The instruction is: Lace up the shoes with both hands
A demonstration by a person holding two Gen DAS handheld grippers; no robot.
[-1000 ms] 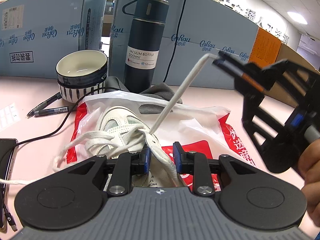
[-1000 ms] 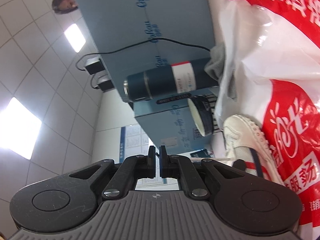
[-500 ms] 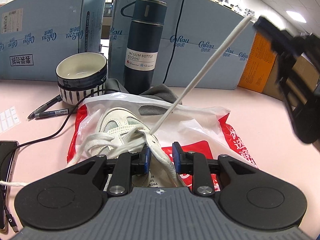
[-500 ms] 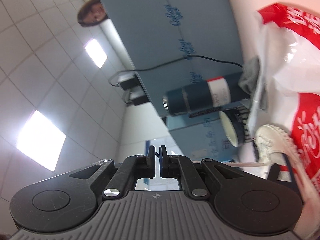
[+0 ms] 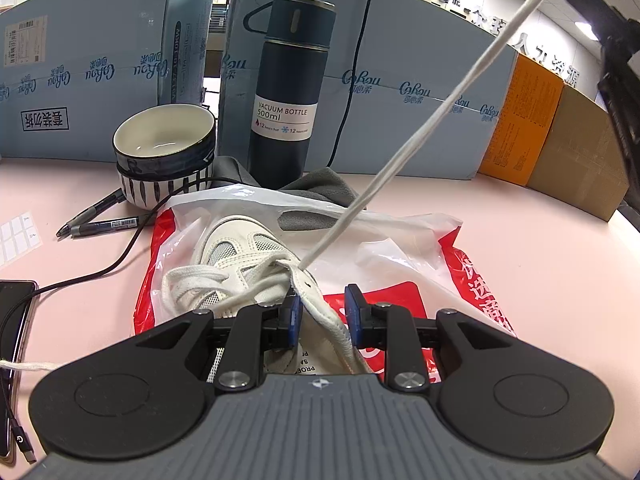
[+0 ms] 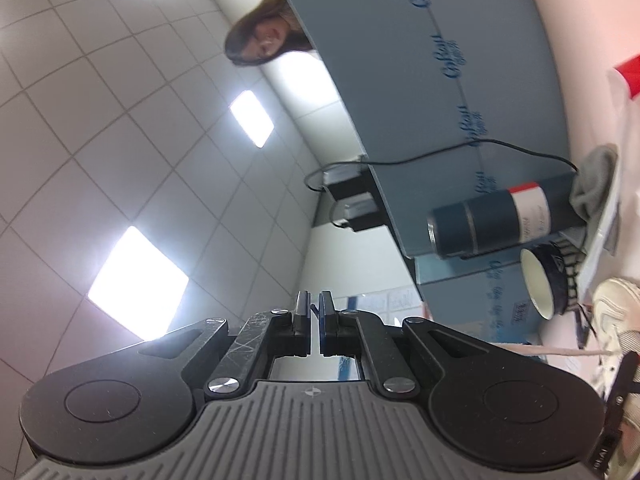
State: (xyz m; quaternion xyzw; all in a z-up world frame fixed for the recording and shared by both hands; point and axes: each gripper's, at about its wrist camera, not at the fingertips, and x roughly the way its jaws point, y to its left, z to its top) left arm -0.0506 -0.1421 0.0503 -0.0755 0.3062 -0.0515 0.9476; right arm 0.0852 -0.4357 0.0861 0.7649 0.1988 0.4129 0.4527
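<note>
Bright, even office light from ceiling panels [image 6: 138, 282] — glaring white, strong fisheye bending, right-edge blur.

A white mesh-panelled sneaker [image 5: 244, 252] with white flat laces [image 5: 420, 136] is seen on a red-and-white printed plastic bag [image 5: 400, 256]. The desk [image 5: 520, 232] is pale pink. A navy vacuum bottle [image 5: 290, 92] bears a white label. A bowl [image 5: 164, 152], cream inside, is striped dark blue and white outside. Blue pads are noted on the black left tongs [image 5: 322, 314].
</note>
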